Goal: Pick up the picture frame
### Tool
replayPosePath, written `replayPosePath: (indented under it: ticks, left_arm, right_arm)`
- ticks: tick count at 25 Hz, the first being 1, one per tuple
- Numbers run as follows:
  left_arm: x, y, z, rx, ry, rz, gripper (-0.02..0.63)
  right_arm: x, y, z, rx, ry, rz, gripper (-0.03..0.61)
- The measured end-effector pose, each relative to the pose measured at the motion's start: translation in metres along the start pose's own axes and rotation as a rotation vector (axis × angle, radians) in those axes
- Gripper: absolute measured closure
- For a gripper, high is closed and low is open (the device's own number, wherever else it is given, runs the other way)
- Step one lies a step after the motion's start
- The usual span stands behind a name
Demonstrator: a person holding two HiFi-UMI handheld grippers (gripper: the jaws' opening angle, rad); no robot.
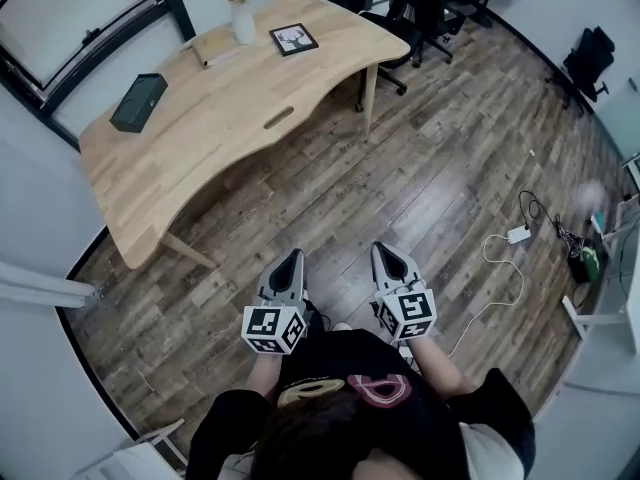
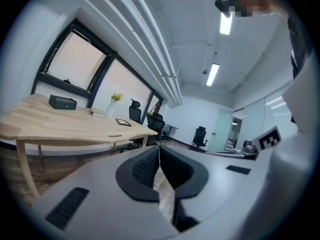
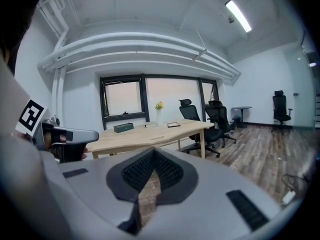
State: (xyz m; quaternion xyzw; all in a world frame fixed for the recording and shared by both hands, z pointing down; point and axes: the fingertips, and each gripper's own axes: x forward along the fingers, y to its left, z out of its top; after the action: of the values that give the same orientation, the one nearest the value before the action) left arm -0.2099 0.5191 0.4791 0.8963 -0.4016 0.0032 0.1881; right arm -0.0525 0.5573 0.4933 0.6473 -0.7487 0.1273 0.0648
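Picture frame: black-edged, lying flat near the far edge of the wooden surface, near a white vase of yellow flowers. Untouched, and well apart from both grippers.

Left gripper: fingers together, nothing between them. Held close to the body over the plank floor, nearly level, aimed toward the surface.

Right gripper: fingers likewise together and empty, carried beside the left one.

Posture, as judged: a carrying stance for walking up, closed because nothing is within reach. The pick has not begun.

Other stock: dark box at the surface's left end, office chairs beyond the far end, white cable and plug block on the floor at right, off the direct path.

Handling note: the frame lies flat, so the fingers will probably need to part and take an edge.
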Motion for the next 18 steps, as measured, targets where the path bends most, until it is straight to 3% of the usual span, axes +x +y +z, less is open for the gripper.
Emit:
replayPosePath:
  ticks: [10,18]
  left_arm:
    - [0.06,0.08,0.038,0.049,0.049,-0.077,0.594]
    - [0.084,0.114,0.052,0.039,0.067,-0.142,0.594]
  right_arm:
    - [0.09,0.026,0.022,-0.005,0.006,-0.049,0.568]
    - [0.118,0.036,0.019,0.011,0.024,-0.105,0.568]
